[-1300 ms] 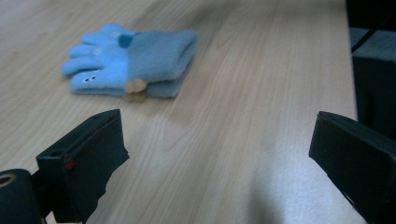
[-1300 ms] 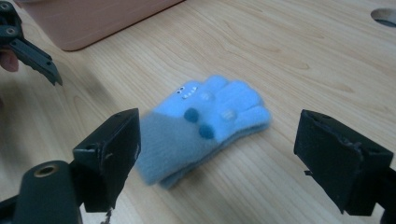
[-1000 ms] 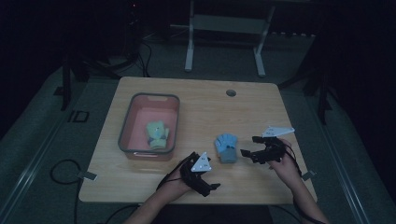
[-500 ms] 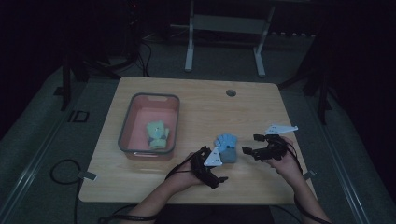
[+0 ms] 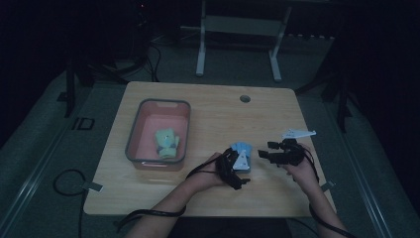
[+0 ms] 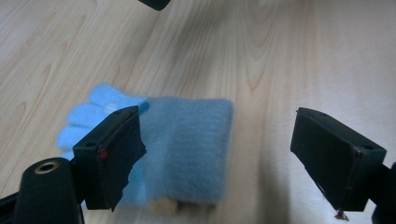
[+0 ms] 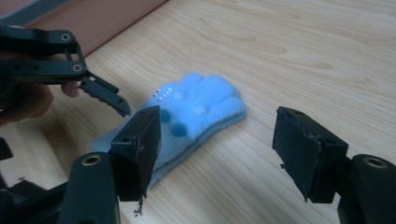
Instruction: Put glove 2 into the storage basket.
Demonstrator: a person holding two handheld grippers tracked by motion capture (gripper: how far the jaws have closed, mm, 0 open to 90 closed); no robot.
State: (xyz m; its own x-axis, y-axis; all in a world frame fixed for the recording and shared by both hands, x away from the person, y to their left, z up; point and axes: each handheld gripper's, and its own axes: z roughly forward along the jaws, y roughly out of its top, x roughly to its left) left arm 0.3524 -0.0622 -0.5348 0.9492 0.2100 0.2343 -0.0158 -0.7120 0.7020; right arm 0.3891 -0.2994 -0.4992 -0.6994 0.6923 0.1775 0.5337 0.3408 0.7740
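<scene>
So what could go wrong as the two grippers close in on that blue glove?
The blue glove looks like two stacked layers; the left gripper, jaws just closing but not yet touching it, might pinch only the top one. The right gripper comes in close opposite, so the two could collide.

**Dim overview, bright close-ups**

The high view is very dark and has a bluish cast; the wooden table is the only lighter area, and the floor around it sinks into black. Small details there are grainy and soft. The two gripper views are much brighter, with even light and no glare on the wood. In the left gripper view the blue glove is blurred and throws a soft shadow to its right. In the right gripper view, focus is sharper, and near jaws look slightly soft.
</scene>
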